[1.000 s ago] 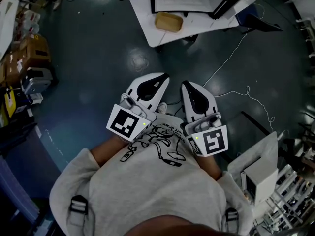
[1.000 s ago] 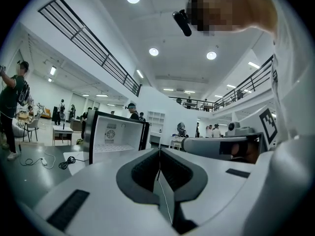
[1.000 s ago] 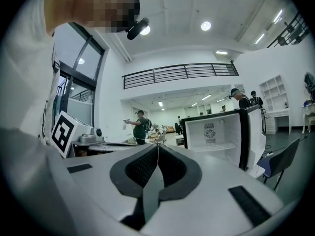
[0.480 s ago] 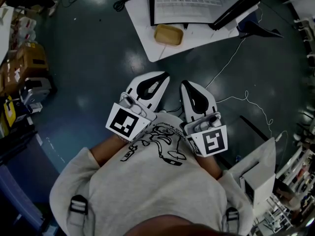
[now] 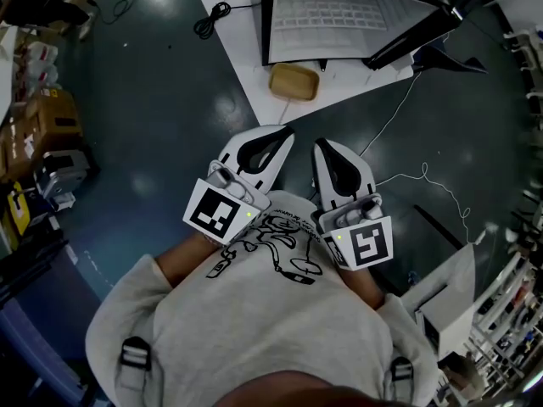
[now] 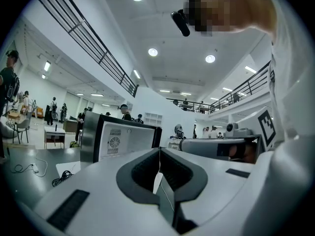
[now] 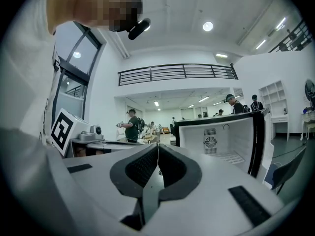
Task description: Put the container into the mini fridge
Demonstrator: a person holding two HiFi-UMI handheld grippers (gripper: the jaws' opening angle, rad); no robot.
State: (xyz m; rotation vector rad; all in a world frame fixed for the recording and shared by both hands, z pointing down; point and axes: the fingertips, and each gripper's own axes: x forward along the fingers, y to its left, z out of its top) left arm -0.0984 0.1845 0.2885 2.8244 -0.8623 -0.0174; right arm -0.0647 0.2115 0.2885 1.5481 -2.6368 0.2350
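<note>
A tan container (image 5: 293, 81) sits on the white table (image 5: 246, 66) near its front edge, in front of the open mini fridge (image 5: 339, 15), whose white inside faces up in the head view. The fridge (image 7: 221, 141) also shows ahead in the right gripper view, door open, and the fridge (image 6: 115, 141) stands ahead left in the left gripper view. My left gripper (image 5: 280, 131) and right gripper (image 5: 321, 145) are held side by side close to my chest, both shut with nothing between the jaws, short of the table.
A black cable coil (image 5: 208, 19) lies on the table's left corner. White wires (image 5: 416, 176) trail over the dark floor at right. Boxes and gear (image 5: 47, 134) line the left edge; a white cabinet (image 5: 450, 295) stands at lower right. People stand in the hall beyond.
The table, fridge and container have drawn nearer in the head view as I walk toward them. Both grippers keep the same pose at my chest, shut.
</note>
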